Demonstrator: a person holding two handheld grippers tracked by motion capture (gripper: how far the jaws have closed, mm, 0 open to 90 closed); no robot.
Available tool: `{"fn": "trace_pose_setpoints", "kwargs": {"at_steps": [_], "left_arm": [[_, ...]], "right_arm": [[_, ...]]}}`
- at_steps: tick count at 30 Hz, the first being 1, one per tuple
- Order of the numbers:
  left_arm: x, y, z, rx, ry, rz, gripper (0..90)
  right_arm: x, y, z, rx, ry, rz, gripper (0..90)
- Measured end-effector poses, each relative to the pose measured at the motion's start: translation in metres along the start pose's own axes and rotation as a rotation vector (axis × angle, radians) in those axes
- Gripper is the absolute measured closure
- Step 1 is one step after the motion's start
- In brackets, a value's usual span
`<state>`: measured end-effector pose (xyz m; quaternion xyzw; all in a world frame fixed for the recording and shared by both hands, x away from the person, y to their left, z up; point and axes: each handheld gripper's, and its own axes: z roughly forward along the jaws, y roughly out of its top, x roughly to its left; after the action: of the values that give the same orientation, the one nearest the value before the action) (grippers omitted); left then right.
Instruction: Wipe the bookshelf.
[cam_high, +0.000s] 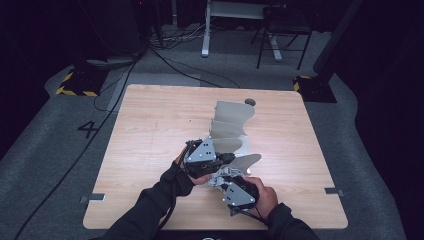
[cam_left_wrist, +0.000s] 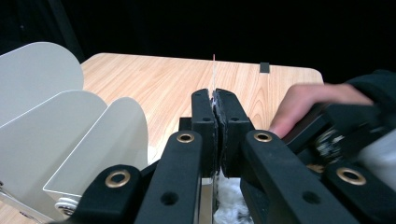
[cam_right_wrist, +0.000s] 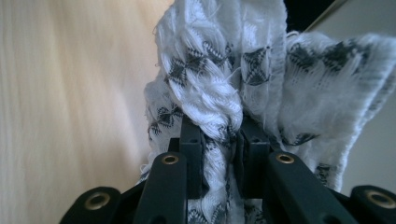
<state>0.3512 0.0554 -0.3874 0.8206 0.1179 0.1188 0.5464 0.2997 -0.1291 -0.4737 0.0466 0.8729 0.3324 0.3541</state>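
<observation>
- High view: both grippers meet near the table's (cam_high: 150, 130) front middle, just before a beige divider rack (cam_high: 230, 125), a white cloth (cam_high: 223, 176) between them.
- Left gripper view: left gripper (cam_left_wrist: 215, 105) is clamped on a thin edge, cloth (cam_left_wrist: 229, 205) bunched below.
- Right gripper view: right gripper (cam_right_wrist: 223, 135) pinches the white black-patterned cloth (cam_right_wrist: 219, 93).
</observation>
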Motion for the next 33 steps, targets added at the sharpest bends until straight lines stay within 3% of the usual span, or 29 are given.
{"fn": "trace_pose_setpoints", "kwargs": {"at_steps": [1,2,4,7,13,14,19,25,29,33], "left_arm": [[0.000,0.000,0.000,0.001,0.000,0.001,87.6],[0.000,0.000,0.000,0.000,-0.001,0.001,87.5],[0.000,0.000,0.000,0.000,-0.001,0.001,87.6],[0.000,0.000,0.000,-0.003,-0.002,-0.001,87.6],[0.000,-0.001,0.000,-0.004,0.002,-0.001,87.4],[0.000,-0.001,0.000,-0.005,0.001,-0.002,87.4],[-0.001,0.000,0.001,-0.002,0.006,0.001,87.6],[-0.001,0.000,0.002,-0.004,0.002,0.002,87.9],[-0.001,0.000,0.002,0.000,0.004,0.007,88.2],[-0.001,0.000,0.002,-0.001,0.001,0.005,88.4]], "right_arm": [[0.000,0.000,0.000,0.000,0.000,0.000,76.3],[0.000,-0.010,0.002,0.041,0.018,0.036,76.2],[-0.001,-0.014,0.002,0.054,0.021,0.044,76.3],[-0.009,-0.028,-0.002,0.084,0.020,0.094,76.3],[-0.021,-0.042,-0.013,0.120,-0.023,0.136,76.3],[-0.027,-0.046,-0.021,0.118,-0.051,0.160,76.3],[-0.043,-0.049,-0.040,0.088,-0.129,0.200,76.3],[-0.054,-0.031,-0.059,-0.004,-0.200,0.188,76.3],[-0.053,-0.016,-0.062,-0.056,-0.206,0.180,76.2],[-0.045,-0.003,-0.054,-0.090,-0.177,0.158,76.3]]}}
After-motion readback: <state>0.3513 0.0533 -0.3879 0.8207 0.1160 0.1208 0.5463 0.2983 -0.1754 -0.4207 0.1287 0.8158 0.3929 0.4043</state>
